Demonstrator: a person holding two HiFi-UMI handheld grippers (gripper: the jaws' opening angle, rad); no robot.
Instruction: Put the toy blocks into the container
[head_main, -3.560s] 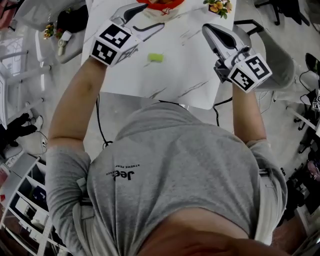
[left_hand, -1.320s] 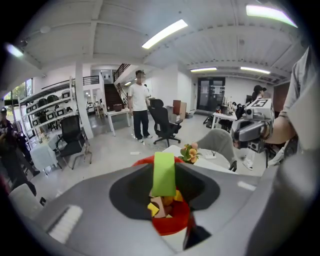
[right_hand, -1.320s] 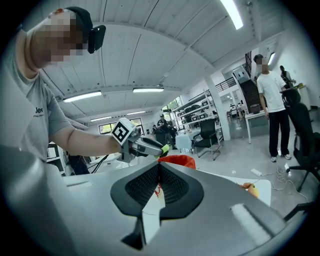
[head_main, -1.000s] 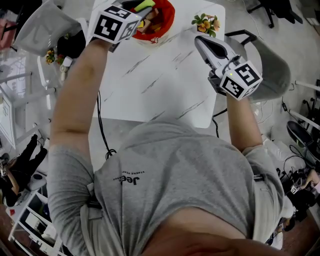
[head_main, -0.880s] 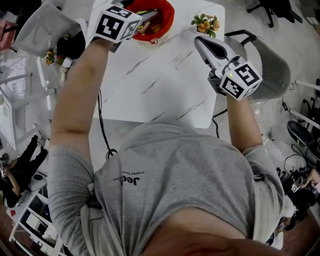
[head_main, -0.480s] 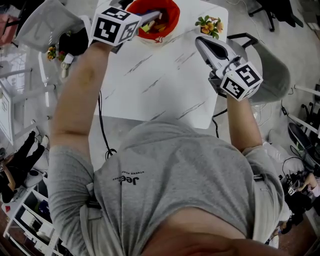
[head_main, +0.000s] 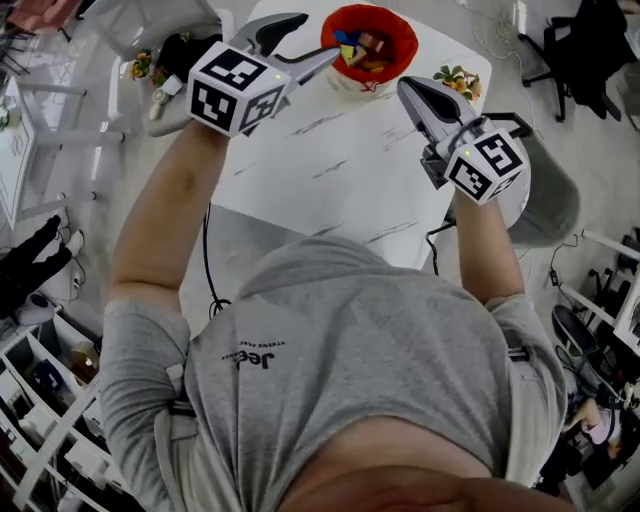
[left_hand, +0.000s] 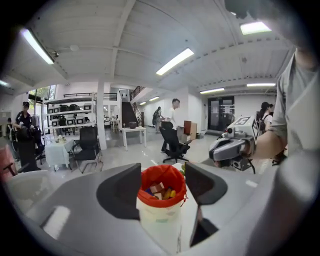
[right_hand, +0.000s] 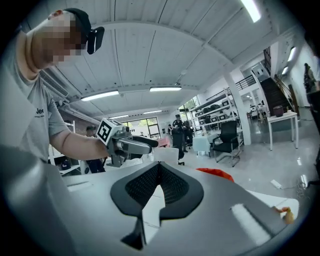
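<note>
The left hand-held gripper (head_main: 312, 40) is raised over the far left corner of the white marbled worktop (head_main: 330, 170), its marker cube toward the person. Its jaws stand apart and are closing, with nothing between the pads. In the left gripper view they frame the container (left_hand: 160, 220), which stands a little beyond the fingertips, untouched. The container is a pale bucket with a red liner folded over its rim, upright near the far edge of the worktop. The blocks (head_main: 358, 48) lie inside it in a mixed heap of yellow, blue, red and wood colours; how many there are cannot be told. To the right, the right hand-held gripper (head_main: 410, 90) hangs above the right side of the worktop, pointing toward the container but well short of it. Its jaws are closed together, pad against pad, and hold nothing. A small bunch of flowers (head_main: 460, 82) sits on the worktop's far right corner, just beside that gripper. A grey chair (head_main: 545, 200) stands off the right edge.
</note>
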